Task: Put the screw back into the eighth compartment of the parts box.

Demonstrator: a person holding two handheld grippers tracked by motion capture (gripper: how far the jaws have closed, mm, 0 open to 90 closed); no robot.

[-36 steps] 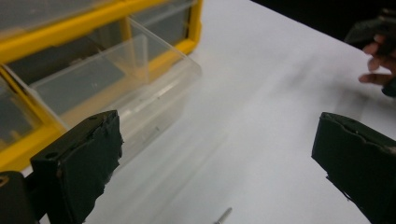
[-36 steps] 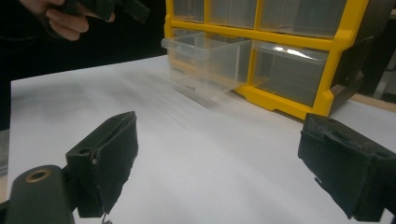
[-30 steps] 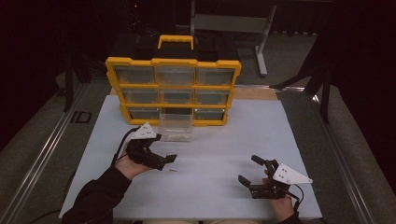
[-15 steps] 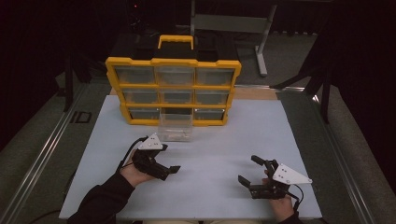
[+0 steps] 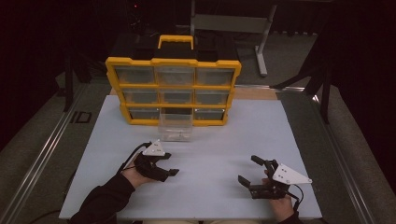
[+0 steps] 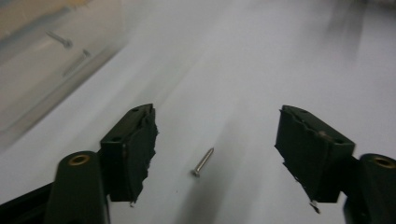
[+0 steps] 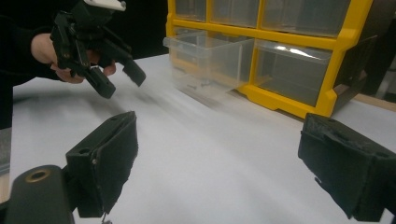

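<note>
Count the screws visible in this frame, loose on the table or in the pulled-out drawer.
3. One screw lies on the white table between the left gripper's open jaws; two sit in the clear drawer. More may be hidden.

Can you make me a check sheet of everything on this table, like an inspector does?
Surface: white table, bare around the tools.
Job's things: one small screw lying flat between the left tool's jaws, untouched; clear drawer pulled out of the yellow organizer, a few screws inside.
Clutter: nothing seen.
Grippers: left tool low over the screw, jaws just been closing, pads not yet on it; right tool open, holding nothing.
Cables: black cable trailing from the left tool.
Surroundings: dark room, grey metal stand behind the organizer.
</note>
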